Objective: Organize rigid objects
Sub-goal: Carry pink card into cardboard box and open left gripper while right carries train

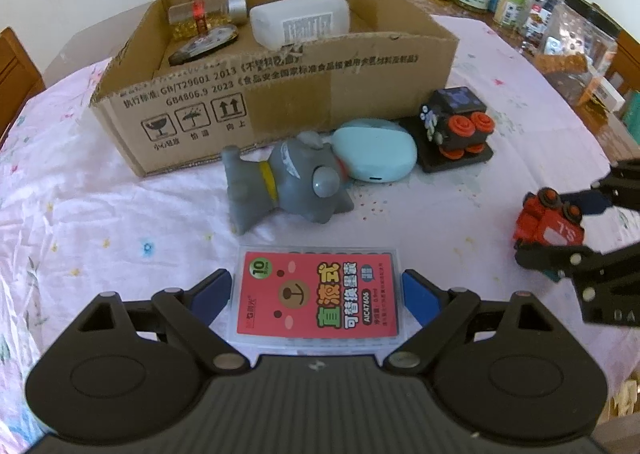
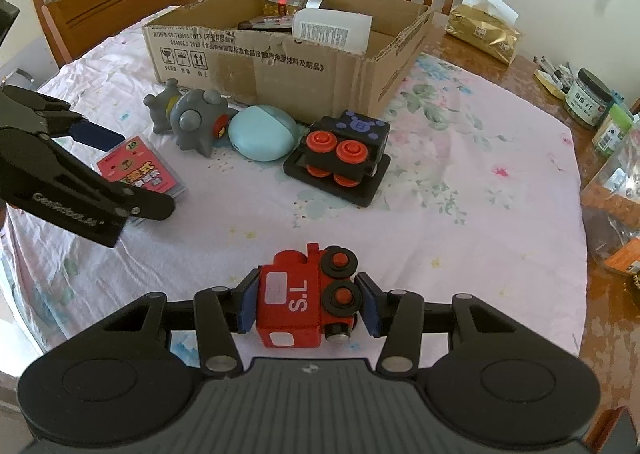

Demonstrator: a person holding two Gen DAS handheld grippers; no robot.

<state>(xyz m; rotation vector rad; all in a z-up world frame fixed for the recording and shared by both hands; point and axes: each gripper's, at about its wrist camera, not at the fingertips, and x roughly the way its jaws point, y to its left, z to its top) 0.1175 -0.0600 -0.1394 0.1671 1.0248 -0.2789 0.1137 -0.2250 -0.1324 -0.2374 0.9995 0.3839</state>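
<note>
Bare tablecloth [image 2: 460, 214] around right gripper [image 2: 306, 300] clamped on red train [image 2: 304, 302]; left gripper [image 1: 316, 290] agape astride card pack [image 1: 318, 294].

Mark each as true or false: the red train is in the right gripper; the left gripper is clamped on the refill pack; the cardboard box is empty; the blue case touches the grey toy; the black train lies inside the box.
1. The right gripper is shut on the red train. True.
2. The left gripper is clamped on the refill pack. False: its jaws stand open on either side of the pack.
3. The box is empty. False: a bottle, a jar and a round tin lie in it.
4. The blue case touches the grey toy. True.
5. The black train lies inside the box. False: it stands on the table in front of it.
</note>
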